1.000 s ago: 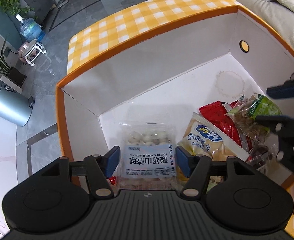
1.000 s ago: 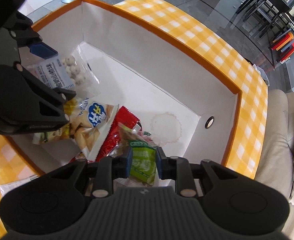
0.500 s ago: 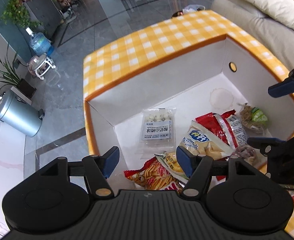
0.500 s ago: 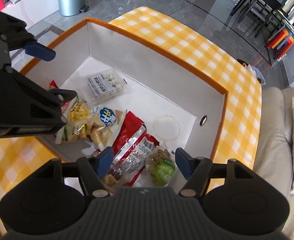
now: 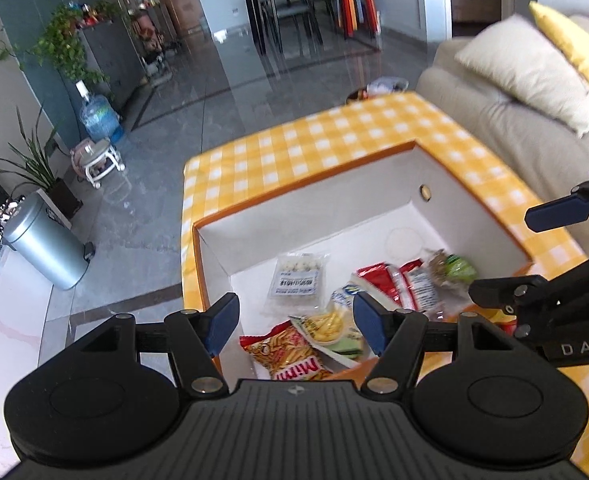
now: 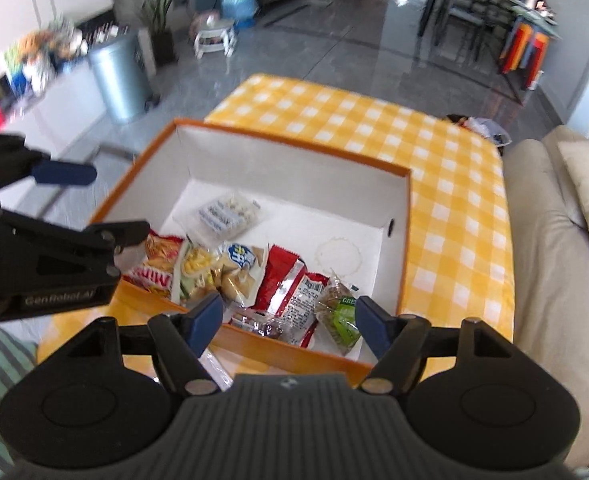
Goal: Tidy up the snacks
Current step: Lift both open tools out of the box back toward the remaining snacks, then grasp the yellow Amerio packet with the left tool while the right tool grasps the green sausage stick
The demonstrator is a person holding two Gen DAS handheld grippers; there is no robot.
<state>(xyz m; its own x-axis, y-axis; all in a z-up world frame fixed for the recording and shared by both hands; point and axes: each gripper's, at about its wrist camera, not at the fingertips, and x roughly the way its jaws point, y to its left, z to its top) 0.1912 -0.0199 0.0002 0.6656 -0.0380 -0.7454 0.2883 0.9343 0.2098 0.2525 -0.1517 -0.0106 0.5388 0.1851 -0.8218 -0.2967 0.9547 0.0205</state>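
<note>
An orange-rimmed white box (image 5: 314,216) (image 6: 294,168) stands on a yellow check cloth and holds several snacks. A clear pack of white balls (image 5: 298,280) (image 6: 230,216) lies on its floor. Nearer lie a Mimi chips bag (image 5: 290,356) (image 6: 158,260), a blue-logo bag (image 6: 238,264), red packets (image 5: 398,284) (image 6: 290,288) and a green packet (image 5: 454,268) (image 6: 344,316). My left gripper (image 5: 294,316) hangs open above the box's near left corner. My right gripper (image 6: 287,314) hovers over the near right edge, jaws still opening, pads touching nothing.
A beige sofa (image 5: 514,128) (image 6: 554,240) with cushions borders the table on the right. A metal bin (image 5: 42,244) (image 6: 120,76), a water bottle (image 5: 98,116) and potted plants stand on the grey floor to the left. A clear wrapper (image 6: 214,368) lies on the cloth before the box.
My right gripper opened and let go of the green packet, which now lies in the box. Both grippers rose and drew back from the box; the left left the white-ball pack behind.
</note>
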